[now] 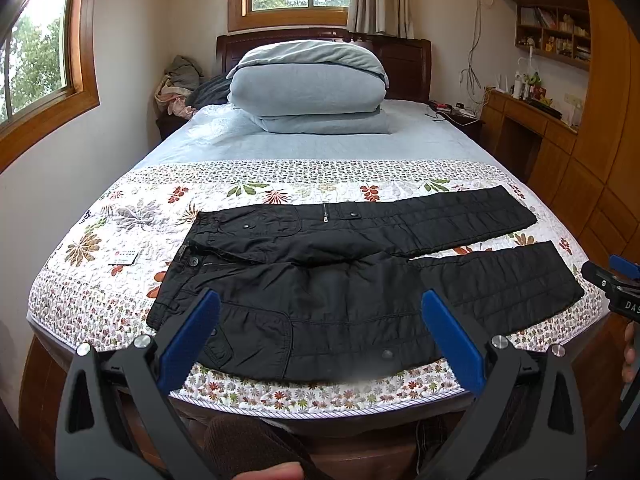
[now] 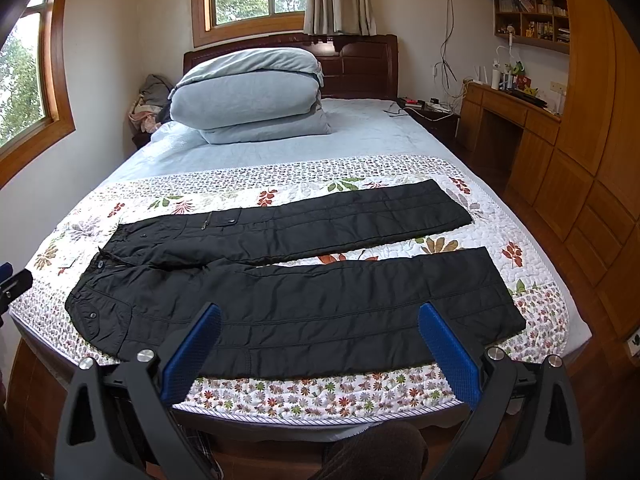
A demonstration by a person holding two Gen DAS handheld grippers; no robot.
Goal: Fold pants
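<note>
Black quilted pants (image 1: 352, 276) lie flat, legs apart, on the floral bedspread (image 1: 280, 394). Left gripper (image 1: 320, 340) and right gripper (image 2: 320, 344) hover, jaws wide (holding nothing).

Both wrist views look forward and slightly down from the bed's (image 1: 120, 208) foot toward the headboard (image 2: 360, 64). Each frames its spread fingers low, near the pants (image 1: 320, 272), which both views share.
</note>
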